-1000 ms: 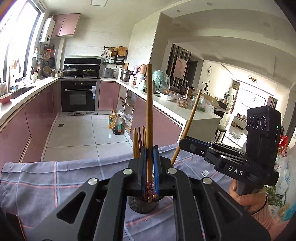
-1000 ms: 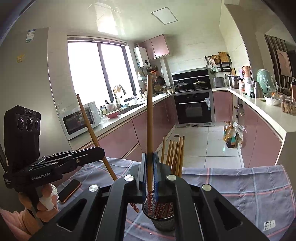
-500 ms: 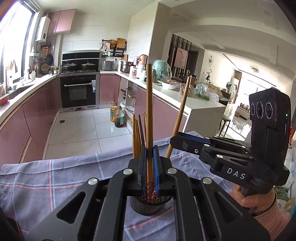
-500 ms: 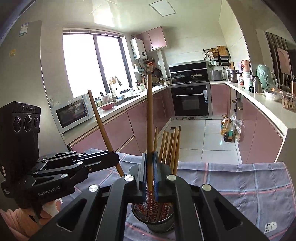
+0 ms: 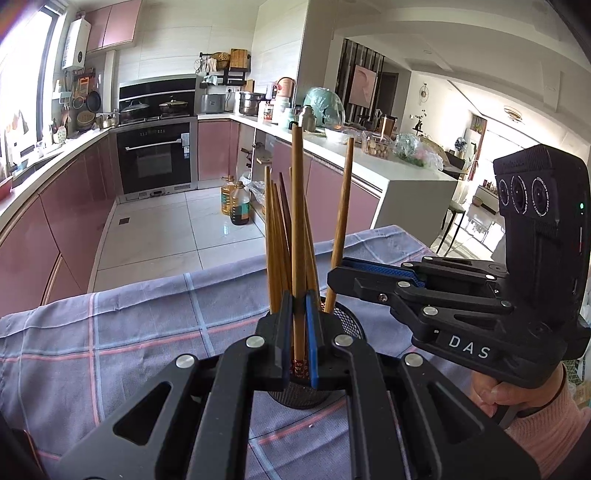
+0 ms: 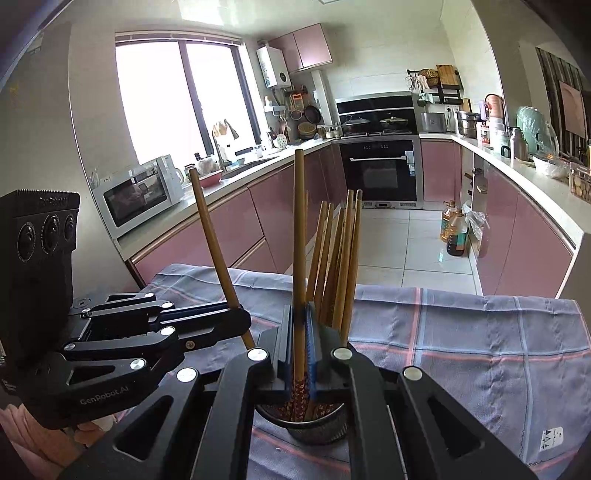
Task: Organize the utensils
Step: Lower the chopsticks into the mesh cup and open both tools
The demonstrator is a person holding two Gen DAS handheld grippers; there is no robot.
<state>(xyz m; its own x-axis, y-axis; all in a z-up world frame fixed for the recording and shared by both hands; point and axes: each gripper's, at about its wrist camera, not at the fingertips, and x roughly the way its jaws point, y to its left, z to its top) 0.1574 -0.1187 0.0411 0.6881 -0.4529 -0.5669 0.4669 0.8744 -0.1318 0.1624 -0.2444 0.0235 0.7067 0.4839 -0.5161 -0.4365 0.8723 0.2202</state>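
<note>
Left wrist view: a chopstick is clamped upright in the left gripper, another in the right gripper, both over the holder on the cloth. Several are already stowed; release is judged outstanding.

Daylight fills the kitchen, coming from the large window, whose panes are blown out to plain white. The white ceiling and floor tiles reflect it softly, and shadows are faint. Both views are sharp at the centre. The fisheye lens bends cabinets and walls toward the edges, and the corners fall into dark vignette.
</note>
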